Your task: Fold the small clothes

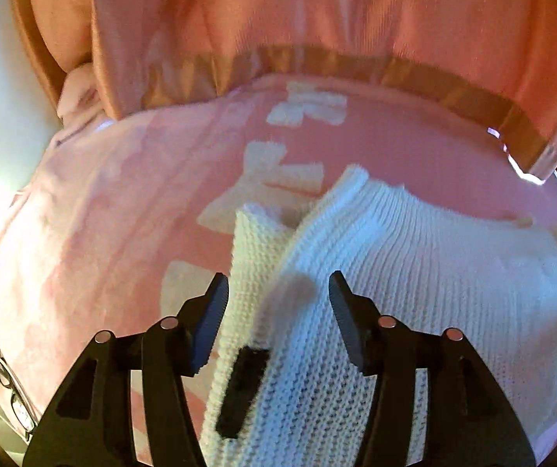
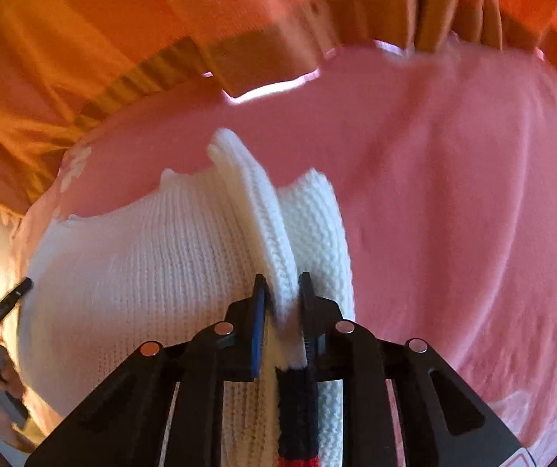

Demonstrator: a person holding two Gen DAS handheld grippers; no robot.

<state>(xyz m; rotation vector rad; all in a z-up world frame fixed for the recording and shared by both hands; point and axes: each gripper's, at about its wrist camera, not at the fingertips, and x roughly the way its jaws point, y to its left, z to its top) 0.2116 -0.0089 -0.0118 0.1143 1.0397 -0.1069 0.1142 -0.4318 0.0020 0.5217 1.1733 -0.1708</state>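
White knit garment (image 2: 130, 272) on pink blanket (image 2: 453, 202); right claw (image 2: 283, 284) clamped on its raised fold, left claw (image 1: 278, 292) apart above it.

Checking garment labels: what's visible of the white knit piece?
The white knit garment looks like chunky ribbed yarn with a black trim strip and a hint of red below it. It lies partly folded on a pink printed blanket. The right gripper is shut on a raised ridge of it. The left gripper is open above its folded edge; contact is unclear.
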